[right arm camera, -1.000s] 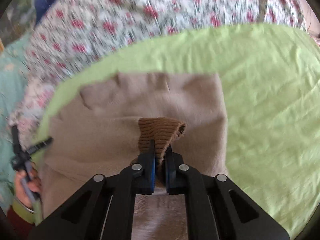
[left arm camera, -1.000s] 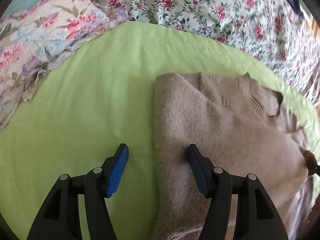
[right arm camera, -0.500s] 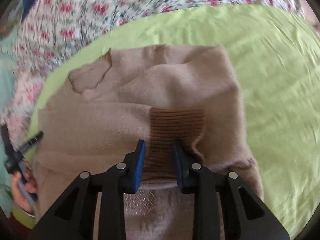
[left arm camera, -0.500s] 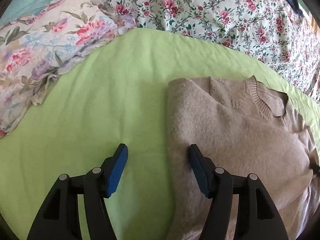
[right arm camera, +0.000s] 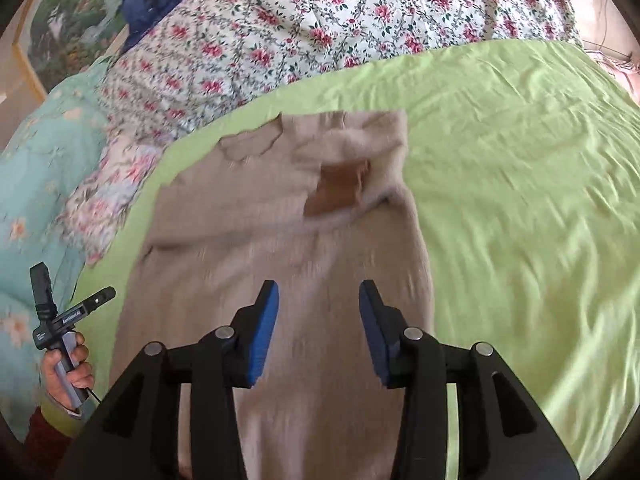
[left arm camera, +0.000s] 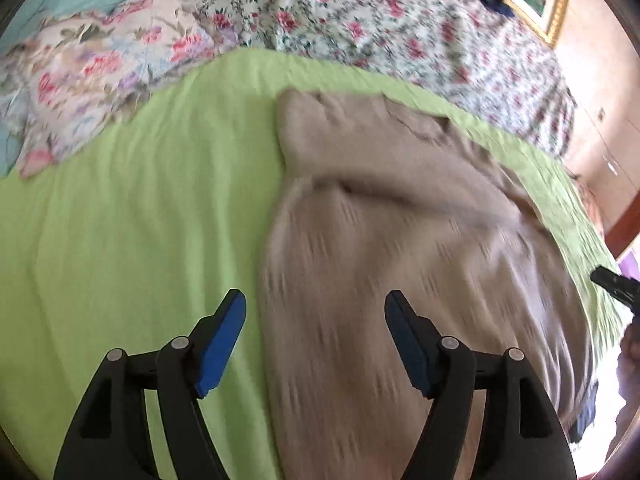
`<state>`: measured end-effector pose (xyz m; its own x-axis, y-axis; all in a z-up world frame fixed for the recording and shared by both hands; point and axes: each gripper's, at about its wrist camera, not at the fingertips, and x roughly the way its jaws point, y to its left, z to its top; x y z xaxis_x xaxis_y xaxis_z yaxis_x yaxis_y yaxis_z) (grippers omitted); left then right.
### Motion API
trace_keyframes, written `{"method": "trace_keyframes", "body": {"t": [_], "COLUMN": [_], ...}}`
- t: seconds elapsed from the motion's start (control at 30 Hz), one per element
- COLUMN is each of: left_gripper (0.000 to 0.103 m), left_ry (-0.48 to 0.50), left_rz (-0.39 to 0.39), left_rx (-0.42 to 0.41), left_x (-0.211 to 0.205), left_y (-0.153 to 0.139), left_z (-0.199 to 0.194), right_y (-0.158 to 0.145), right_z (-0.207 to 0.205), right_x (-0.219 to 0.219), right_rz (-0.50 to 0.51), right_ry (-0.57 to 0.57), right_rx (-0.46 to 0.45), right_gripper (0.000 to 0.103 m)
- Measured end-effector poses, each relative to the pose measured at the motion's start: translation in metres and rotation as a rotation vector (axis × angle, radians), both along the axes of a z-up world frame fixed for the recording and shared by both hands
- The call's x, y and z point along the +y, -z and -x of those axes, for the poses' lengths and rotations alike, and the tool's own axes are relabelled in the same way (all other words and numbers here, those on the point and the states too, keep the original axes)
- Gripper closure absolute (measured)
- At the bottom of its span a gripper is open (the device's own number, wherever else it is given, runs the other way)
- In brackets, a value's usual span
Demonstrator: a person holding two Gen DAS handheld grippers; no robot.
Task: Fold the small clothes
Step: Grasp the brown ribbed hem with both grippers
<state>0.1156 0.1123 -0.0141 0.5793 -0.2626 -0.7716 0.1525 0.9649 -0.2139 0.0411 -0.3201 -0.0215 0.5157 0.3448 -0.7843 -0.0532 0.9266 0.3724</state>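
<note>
I see the sweater (right arm camera: 280,280) lying on the green sheet (right arm camera: 520,200), sleeve cuff (right arm camera: 338,192) resting on its chest. Right gripper (right arm camera: 318,328) is opening, nothing pinched; left gripper (left arm camera: 316,344) is opening too, spread over the sweater's edge, empty.

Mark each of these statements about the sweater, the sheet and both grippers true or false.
1. The beige sweater lies on a green sheet. True.
2. The right gripper pinches the brown cuff. False: its fingers are opening, empty, and the cuff lies farther up on the sweater.
3. The left gripper is clamped on the sweater's edge. False: its fingers stand apart, gripping nothing.
4. A floral quilt lies beyond the sheet. True.
</note>
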Motion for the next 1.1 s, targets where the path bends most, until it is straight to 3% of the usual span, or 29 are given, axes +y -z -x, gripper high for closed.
{"method": "trace_keyframes", "body": {"t": [0.1,0.37,0.57,0.7,0.83,0.93,1.0,1.03,1.1], "left_gripper": [0.030,0.022,0.022,0.022,0.025,0.036,0.052,0.053,0.064], "left_ry": [0.016,0.075,0.135,0.238,0.244,0.251,0.237,0.232,0.223], "left_rz": [0.013,0.060,0.109,0.215,0.208,0.239,0.237,0.245,0.264], "left_rx": [0.023,0.083,0.132,0.161,0.139,0.134,0.127,0.127,0.131], "left_x": [0.001,0.003,0.006,-0.003,-0.004,0.005,0.011,0.014,0.015], "left_y": [0.007,0.027,0.047,0.054,0.058,0.059,0.062,0.063,0.063], "left_z": [0.041,0.125,0.156,0.165,0.168,0.169,0.169,0.168,0.167], "right_y": [0.003,0.015,0.038,0.057,0.068,0.073,0.078,0.078,0.079], "right_z": [0.031,0.108,0.143,0.153,0.157,0.158,0.158,0.157,0.159], "right_x": [-0.007,-0.032,-0.043,-0.029,-0.013,-0.023,-0.029,-0.030,-0.028], "right_rz": [-0.003,-0.017,-0.042,-0.103,-0.139,-0.203,-0.252,-0.261,-0.246], "right_ry": [-0.001,-0.047,-0.169,-0.268,-0.328,-0.309,-0.290,-0.284,-0.279], "right_rx": [0.010,0.067,0.146,0.178,0.159,0.157,0.155,0.153,0.140], "right_gripper": [0.051,0.051,0.050,0.050,0.050,0.050,0.050,0.051,0.059]}}
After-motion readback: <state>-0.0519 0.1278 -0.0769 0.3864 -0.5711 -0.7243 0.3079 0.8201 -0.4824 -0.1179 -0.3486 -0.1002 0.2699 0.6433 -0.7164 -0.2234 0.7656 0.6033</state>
